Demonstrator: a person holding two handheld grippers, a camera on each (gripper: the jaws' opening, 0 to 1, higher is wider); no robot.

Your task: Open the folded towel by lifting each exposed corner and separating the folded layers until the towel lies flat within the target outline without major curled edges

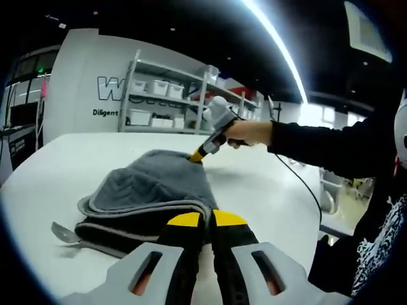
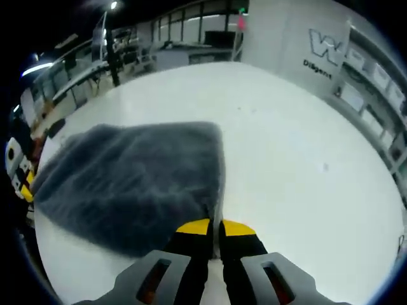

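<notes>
A grey towel (image 1: 149,190) with a pale hem lies folded in layers on the white table (image 1: 267,184). My left gripper (image 1: 207,219) is shut on the near edge of its stacked layers. In the left gripper view my right gripper (image 1: 197,156), held by a person's hand, pinches the towel's far edge and lifts it into a peak. In the right gripper view my right gripper (image 2: 215,227) is shut on that edge, and the grey towel (image 2: 133,181) spreads away to the left over the white table (image 2: 286,140). The left gripper (image 2: 25,184) peeks in at the far left.
Shelving (image 1: 168,95) with white bins stands behind the table against a white wall with lettering. The person's black sleeve (image 1: 324,143) reaches in from the right. A thin cable (image 1: 305,184) trails across the table's right side. Desks (image 2: 95,70) line the far side of the room.
</notes>
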